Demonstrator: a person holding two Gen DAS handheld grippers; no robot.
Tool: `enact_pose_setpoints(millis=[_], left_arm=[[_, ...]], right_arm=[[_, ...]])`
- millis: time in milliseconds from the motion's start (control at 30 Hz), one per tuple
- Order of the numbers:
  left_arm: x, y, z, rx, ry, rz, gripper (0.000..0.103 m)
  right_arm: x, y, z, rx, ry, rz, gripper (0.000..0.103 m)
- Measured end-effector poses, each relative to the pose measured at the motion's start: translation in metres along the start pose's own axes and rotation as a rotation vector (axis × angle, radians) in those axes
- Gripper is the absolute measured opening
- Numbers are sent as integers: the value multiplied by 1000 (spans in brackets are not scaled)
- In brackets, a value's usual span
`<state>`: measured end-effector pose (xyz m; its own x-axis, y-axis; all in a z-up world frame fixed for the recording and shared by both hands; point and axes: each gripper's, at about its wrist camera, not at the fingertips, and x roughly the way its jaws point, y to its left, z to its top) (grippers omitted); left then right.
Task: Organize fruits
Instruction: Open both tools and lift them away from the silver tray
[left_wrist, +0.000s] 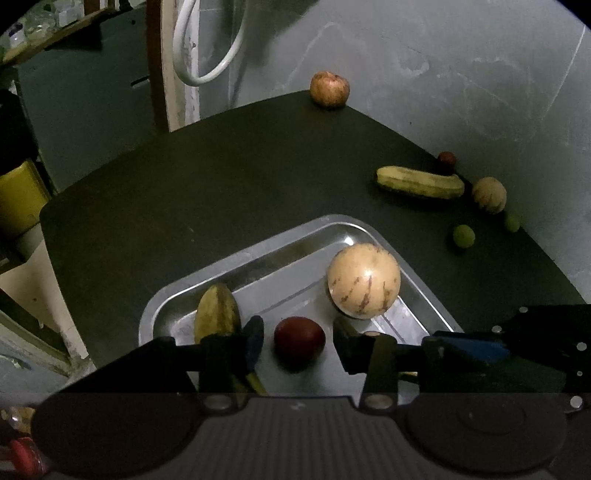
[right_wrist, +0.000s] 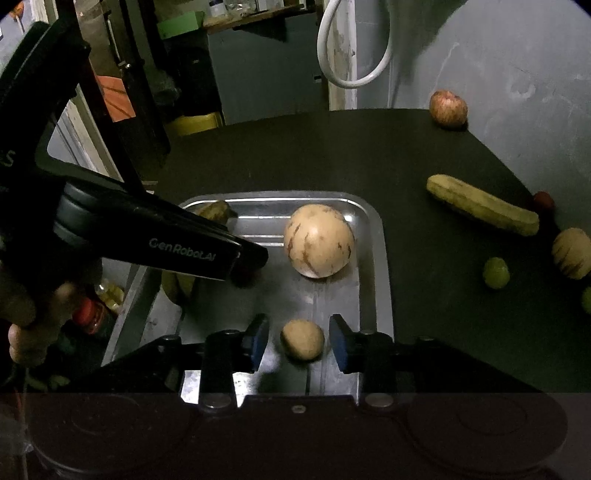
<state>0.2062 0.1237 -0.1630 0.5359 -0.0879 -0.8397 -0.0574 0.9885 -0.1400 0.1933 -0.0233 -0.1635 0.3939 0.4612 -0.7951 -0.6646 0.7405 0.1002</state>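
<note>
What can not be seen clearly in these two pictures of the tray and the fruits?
- Right wrist view: the left gripper's body hides most of the dark red fruit and the banana in the tray.
- Left wrist view: the small tan fruit is out of sight behind the right gripper.
- Right wrist view: the picture's right edge cuts off one green fruit.
- Left wrist view: the left gripper covers the tray's near edge.

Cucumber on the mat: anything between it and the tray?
Nothing visible. The cucumber lies on bare dark mat, with open mat between it and the tray rim. The green fruit sits nearer the camera.
</note>
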Motion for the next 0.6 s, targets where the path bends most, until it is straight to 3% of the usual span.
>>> enact_pose_setpoints(millis=[200, 333, 367, 500, 600], left_arm=[[-12, -4, 6, -8, -32, 13, 56], [-27, -7, 10, -31, -69, 17, 75], [-31, -8, 11, -41, -79, 18, 82], [-52, -14, 11, -78, -133, 24, 96], [-68, -25, 8, -77, -166, 30, 99]], right_arm=[[-16, -1, 4, -3, -29, -4, 48], [-38, -5, 7, 4, -70, -11, 56], [-44, -5, 8, 6, -82, -12, 62], [-77, -10, 7, 12, -134, -17, 92], [-104, -14, 0, 9, -166, -6, 98]])
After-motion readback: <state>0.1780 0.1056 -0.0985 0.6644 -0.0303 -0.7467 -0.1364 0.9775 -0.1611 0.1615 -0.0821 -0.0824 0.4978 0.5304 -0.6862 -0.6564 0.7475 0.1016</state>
